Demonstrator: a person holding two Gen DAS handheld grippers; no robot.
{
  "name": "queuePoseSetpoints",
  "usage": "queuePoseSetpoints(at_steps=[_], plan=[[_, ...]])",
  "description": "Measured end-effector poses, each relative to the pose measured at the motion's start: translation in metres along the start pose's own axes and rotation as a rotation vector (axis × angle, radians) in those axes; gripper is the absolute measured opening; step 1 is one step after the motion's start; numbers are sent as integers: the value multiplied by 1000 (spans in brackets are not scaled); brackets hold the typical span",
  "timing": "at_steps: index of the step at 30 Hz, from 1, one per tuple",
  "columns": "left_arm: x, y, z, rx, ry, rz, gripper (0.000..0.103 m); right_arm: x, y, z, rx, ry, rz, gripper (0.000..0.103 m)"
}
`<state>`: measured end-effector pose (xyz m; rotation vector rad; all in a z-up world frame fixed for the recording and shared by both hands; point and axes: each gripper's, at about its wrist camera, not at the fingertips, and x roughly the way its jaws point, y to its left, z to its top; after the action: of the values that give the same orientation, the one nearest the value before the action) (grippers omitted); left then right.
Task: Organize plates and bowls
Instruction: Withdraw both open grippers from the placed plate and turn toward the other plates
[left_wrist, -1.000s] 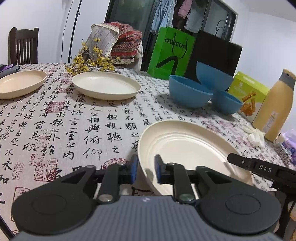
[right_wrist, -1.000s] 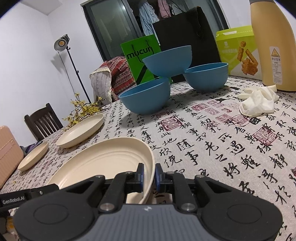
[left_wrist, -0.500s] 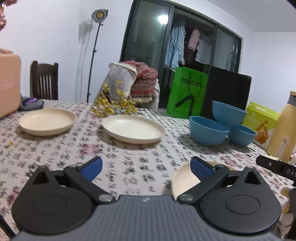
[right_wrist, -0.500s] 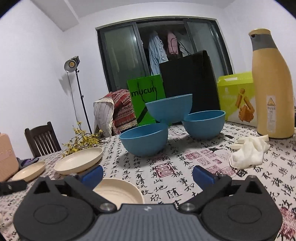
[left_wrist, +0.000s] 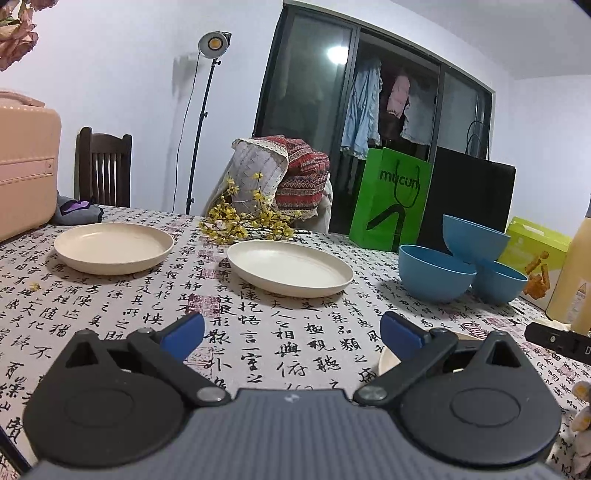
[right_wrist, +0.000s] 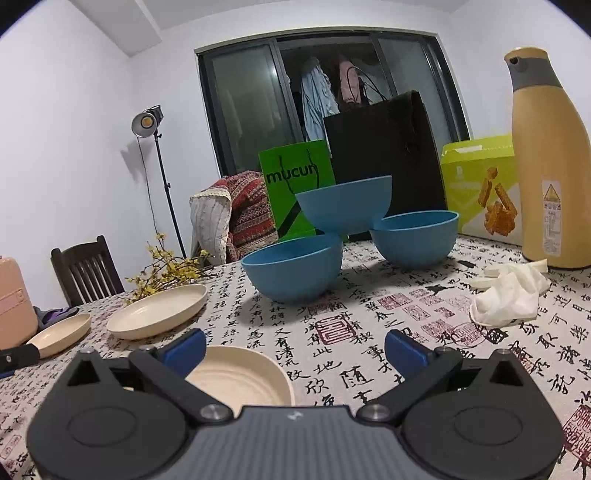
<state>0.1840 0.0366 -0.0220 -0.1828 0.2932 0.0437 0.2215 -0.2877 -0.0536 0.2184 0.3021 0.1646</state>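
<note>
Both hand-held grippers have let go of the near cream plate (right_wrist: 240, 376) since a second ago, when each was pinched on its rim; their jaws have just been opening and now stand spread wide with nothing between the pads. Between the fingers of the left hand-held gripper (left_wrist: 291, 334) only the calligraphy-printed tablecloth (left_wrist: 258, 332) of the worktop shows, and a sliver of the near plate's rim peeks out just behind its right finger. The right hand-held gripper (right_wrist: 294, 349) hovers at the plate's right edge: the plate lies flat on the cloth, partly under the left finger, touched by neither pad.

Farther back in the left wrist view, two more cream plates lie apart on the cloth, one at the left (left_wrist: 112, 246) and one near the middle (left_wrist: 290, 267). A sprig of yellow blossoms (left_wrist: 243, 221) lies just behind them. Three blue bowls cluster at the right: a front bowl (right_wrist: 293, 267), a rear bowl (right_wrist: 415, 236), and a third bowl (right_wrist: 345, 205) perched tilted on the rims of the other two. Behind them stand a green paper bag (right_wrist: 295, 192) and a black paper bag (right_wrist: 384, 155). To the right are a lime-green snack box (right_wrist: 480, 184), a tall tan bottle (right_wrist: 546, 166) and a crumpled white glove (right_wrist: 509, 295).
</note>
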Motion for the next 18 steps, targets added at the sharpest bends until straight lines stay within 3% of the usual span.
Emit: queuePoseSetpoints(at_steps=[18], plan=[[-1,0,-2,-3,-6,14,103,-3,2,-1,-2,-7,12,103]])
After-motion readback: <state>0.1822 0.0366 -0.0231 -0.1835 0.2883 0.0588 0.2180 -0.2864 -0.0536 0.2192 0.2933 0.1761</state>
